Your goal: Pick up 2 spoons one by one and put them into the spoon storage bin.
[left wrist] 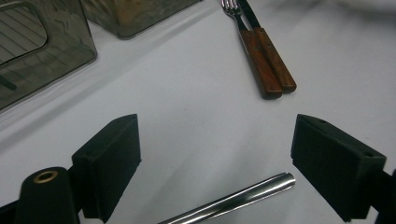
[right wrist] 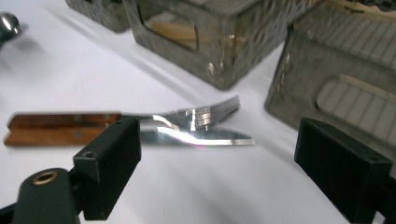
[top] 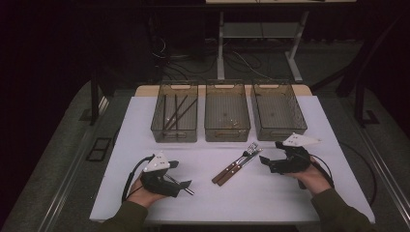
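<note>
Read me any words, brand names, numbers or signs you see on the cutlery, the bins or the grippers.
None: no readable text on the fork, knife, their wooden handles, the three bins, the left gripper or the right gripper.

The room is dim, its far side nearly black. A white table (top: pixel 145 193) stands on a grey floor (top: pixel 63 159) under soft light from above. Beyond the table's far edge a pale desk frame (top: pixel 221 48) rises with two legs, and dark cables (top: pixel 193 58) lie tangled on the floor around its feet. A dark post (top: pixel 94 96) stands at the left, another dark stand (top: pixel 360 96) at the right. A metal rail (top: pixel 67 193) runs along the floor on the left
</note>
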`<state>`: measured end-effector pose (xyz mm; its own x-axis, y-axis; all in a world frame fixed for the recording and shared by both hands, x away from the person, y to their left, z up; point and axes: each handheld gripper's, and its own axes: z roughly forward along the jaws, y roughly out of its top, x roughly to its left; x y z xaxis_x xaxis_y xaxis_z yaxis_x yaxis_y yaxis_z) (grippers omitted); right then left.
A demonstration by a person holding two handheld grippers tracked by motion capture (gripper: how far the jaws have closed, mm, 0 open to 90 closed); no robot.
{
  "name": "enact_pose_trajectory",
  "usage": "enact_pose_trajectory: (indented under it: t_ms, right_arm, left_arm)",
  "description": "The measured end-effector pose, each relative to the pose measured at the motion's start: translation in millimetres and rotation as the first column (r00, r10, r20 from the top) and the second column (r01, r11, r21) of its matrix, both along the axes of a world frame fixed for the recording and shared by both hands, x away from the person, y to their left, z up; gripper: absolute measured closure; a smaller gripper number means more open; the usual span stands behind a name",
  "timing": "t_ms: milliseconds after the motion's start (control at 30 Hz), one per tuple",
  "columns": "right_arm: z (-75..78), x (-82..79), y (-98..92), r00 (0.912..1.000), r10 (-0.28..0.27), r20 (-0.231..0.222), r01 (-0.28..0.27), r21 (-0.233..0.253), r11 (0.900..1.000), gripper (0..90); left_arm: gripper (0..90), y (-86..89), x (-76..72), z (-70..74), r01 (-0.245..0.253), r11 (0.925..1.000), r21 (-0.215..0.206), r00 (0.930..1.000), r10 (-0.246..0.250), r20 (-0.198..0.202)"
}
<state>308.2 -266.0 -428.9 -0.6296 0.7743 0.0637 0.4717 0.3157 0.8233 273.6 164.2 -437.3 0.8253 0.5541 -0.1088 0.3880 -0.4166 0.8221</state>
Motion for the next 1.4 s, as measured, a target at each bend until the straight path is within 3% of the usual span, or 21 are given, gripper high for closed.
enact_pose_trajectory:
  t_ms: [167, 333, 400, 700, 1000, 1400]
  right_arm:
    - [-9.7, -12.7, -6.6, 0.9993, 0.016, -0.033, -0.015, 0.020, 1.000, 14.4]
    - [-16.2, -24.2, -12.4, 0.9990, 0.029, -0.032, -0.029, -0.001, 1.000, 14.4]
    - [-17.0, -28.1, -15.7, 0.9986, 0.044, -0.028, -0.044, 0.001, 0.999, 14.4]
    - [-16.9, -39.4, -29.7, 0.9991, 0.026, -0.034, -0.026, 0.013, 1.000, 14.4]
    - [-17.3, -38.2, -27.5, 0.9989, 0.027, -0.038, -0.027, 0.006, 1.000, 14.4]
    - [-18.5, -37.8, -24.2, 0.9986, 0.039, -0.037, -0.039, -0.006, 0.999, 14.4]
  left_arm:
    - [27.5, 1.9, -1.4, 2.4, 0.012, 0.9999, -0.008, 0.9999, -0.012, 0.006]
    - [43.1, 3.7, -2.7, 5.5, 0.017, 0.9998, 0.008, 0.9999, -0.017, 0.003]
    - [53.1, 5.0, -3.5, 6.7, 0.024, 0.9996, 0.015, 0.9997, -0.024, 0.003]
    - [88.0, 15.1, -11.0, 3.9, 0.050, 0.9953, 0.083, 0.9962, -0.043, -0.075]
    - [89.6, 6.1, -7.1, -9.7, 0.108, 0.9835, 0.145, 0.9883, -0.090, -0.123]
    - [89.8, -5.2, 0.5, -11.6, 0.094, 0.9826, 0.160, 0.9922, -0.079, -0.096]
